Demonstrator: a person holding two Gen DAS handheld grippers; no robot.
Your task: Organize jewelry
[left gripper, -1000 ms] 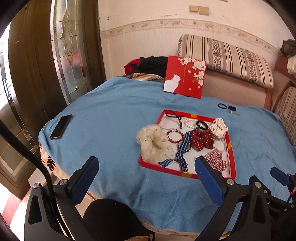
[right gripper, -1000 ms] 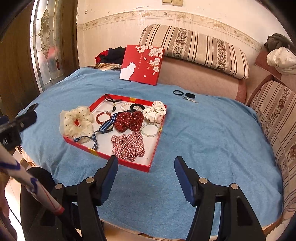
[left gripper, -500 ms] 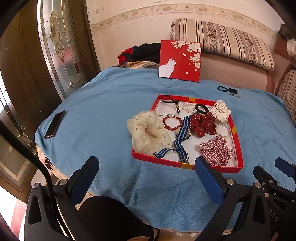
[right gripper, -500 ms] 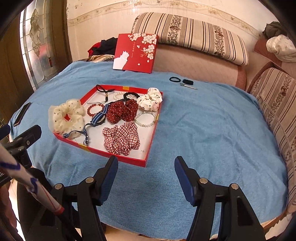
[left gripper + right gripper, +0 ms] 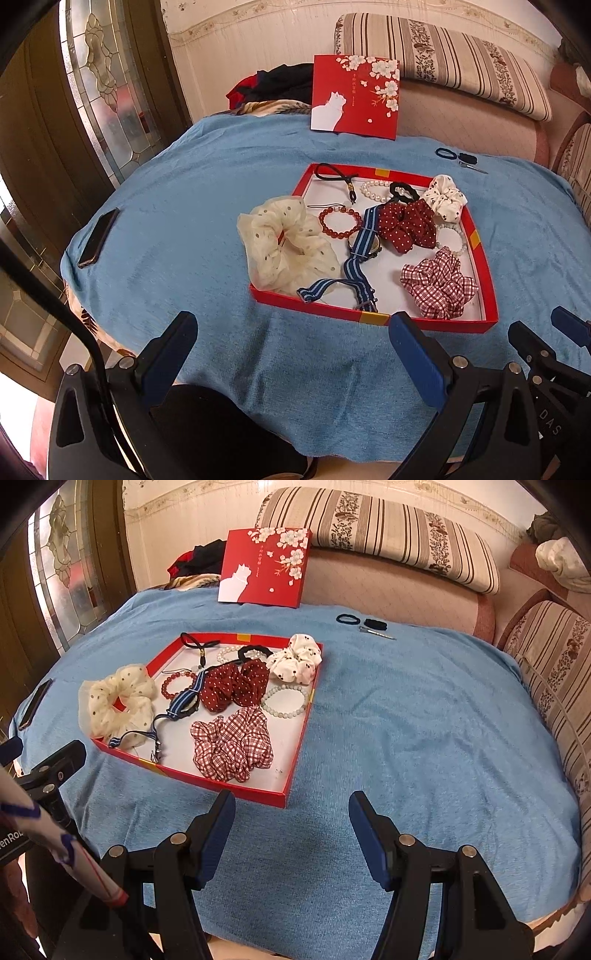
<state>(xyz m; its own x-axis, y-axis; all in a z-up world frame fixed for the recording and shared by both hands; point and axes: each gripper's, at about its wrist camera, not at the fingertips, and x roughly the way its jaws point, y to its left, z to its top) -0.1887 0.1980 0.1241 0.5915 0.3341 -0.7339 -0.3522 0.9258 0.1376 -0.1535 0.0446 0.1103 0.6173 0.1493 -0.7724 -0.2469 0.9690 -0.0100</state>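
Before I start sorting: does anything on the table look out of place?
Yes. The cream scrunchie hangs over the left rim of the red tray, half on the blue cloth. A black hair tie, a small black item and a clip lie loose on the cloth beyond the tray. The striped strap sprawls across other pieces.

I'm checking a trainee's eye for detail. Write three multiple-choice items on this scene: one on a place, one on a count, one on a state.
1. Where does the phone lie?
A. in the red tray
B. on the blue cloth, left of the tray
C. on the cushion

2. How many scrunchies are in the red tray?
A. two
B. four
C. six

3. The right hand-held gripper is:
A. open, empty
B. shut on a bracelet
C. shut on the watch

Key: B, the phone sits apart on the blue cloth; B, cream, polka-dot red, white and plaid; A, nothing between its fingers.
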